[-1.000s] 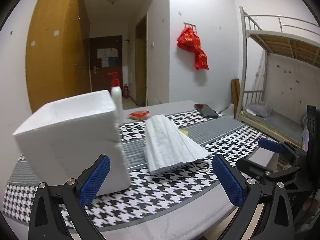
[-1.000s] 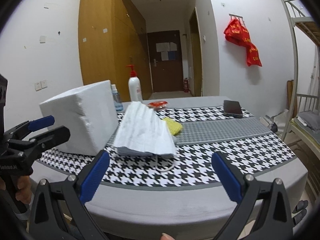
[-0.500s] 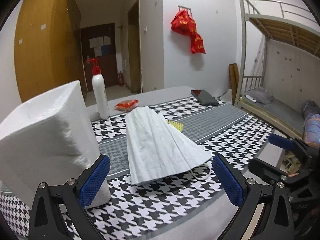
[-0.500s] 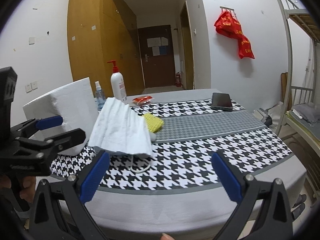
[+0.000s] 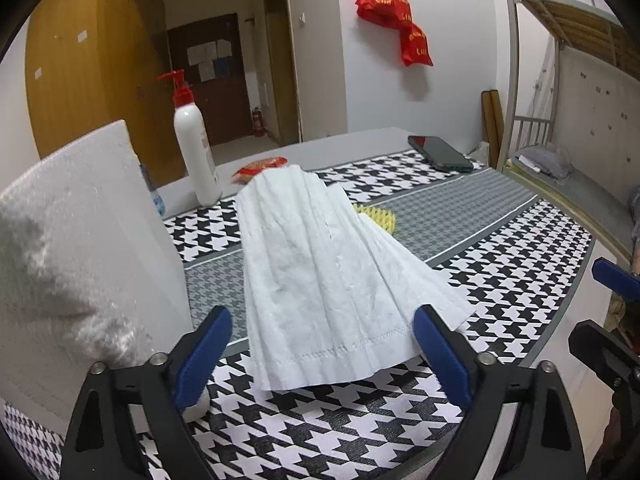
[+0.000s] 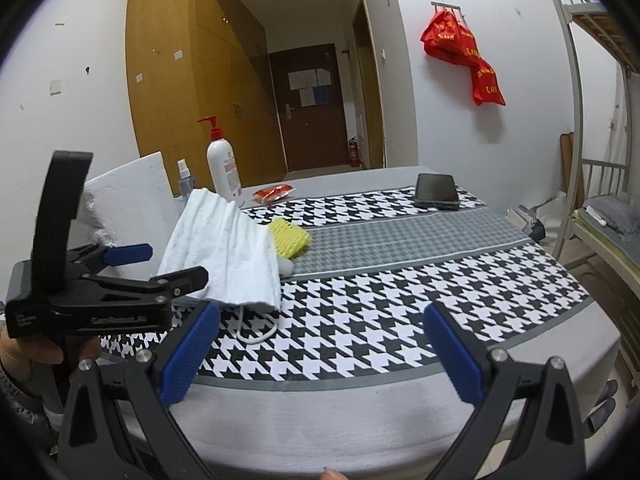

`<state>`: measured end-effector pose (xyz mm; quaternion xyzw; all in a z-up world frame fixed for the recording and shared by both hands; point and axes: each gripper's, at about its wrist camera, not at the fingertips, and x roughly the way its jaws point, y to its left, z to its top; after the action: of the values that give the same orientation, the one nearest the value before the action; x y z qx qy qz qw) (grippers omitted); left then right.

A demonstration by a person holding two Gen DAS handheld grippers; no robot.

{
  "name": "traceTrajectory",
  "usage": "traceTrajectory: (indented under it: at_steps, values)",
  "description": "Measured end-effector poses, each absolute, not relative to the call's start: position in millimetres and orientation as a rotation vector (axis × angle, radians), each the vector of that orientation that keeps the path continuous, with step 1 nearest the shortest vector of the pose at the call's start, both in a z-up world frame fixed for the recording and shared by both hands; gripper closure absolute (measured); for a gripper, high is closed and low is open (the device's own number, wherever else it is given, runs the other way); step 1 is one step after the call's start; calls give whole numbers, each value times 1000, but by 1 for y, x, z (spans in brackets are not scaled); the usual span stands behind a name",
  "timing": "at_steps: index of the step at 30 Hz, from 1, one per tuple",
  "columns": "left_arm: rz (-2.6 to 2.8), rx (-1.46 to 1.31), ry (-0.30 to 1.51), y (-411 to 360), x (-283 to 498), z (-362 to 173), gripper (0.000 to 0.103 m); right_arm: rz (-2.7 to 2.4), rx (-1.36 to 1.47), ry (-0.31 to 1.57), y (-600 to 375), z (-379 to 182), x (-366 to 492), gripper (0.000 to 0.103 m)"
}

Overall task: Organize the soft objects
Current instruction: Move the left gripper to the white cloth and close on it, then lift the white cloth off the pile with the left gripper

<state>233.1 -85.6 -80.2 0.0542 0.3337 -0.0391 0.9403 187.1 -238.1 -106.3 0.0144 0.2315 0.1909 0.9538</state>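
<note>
Left claw (image 5: 322, 348) is being held low over the near edge of the table (image 5: 460, 216), its blue pads spread to either side of the mask (image 5: 320, 280); the jaws have just been closing a little, and nothing is being pinched. Whether the pads are touching the mask cannot be told. The mask is lying draped over a yellow sponge (image 6: 290, 238), with its ear loop (image 6: 256, 330) trailing on the checked cloth. A foam box (image 5: 76, 248) is standing just left of the mask. Behind it, a pump bottle (image 5: 196, 148), a red packet (image 5: 260, 166) and a phone (image 5: 440, 154) are being seen. Right claw (image 6: 320, 356) is being held wide apart at the table's near edge, empty, well to the right of the mask.
</note>
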Motion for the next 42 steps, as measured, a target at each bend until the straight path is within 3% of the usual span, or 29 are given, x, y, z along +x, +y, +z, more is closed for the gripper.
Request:
traceTrajectory:
  at_steps: [7,9,14,17,42]
  values:
    - [-80,124,707,-89,241,-85,46,380,49,480,-246,-113,191,0]
    - [-91,128,691,-90,239,-83,63,375,59,483,-248,-114,191,0]
    - [-142,124,659,-93,233,-76,87,368,76,491,-253,-118,191,0]
    - [-184,118,638,-96,228,-69,93,365,87,491,-256,-119,190,0]
    - [-283,39,491,-62,144,-24,97,412,67,464,-232,-106,165,0]
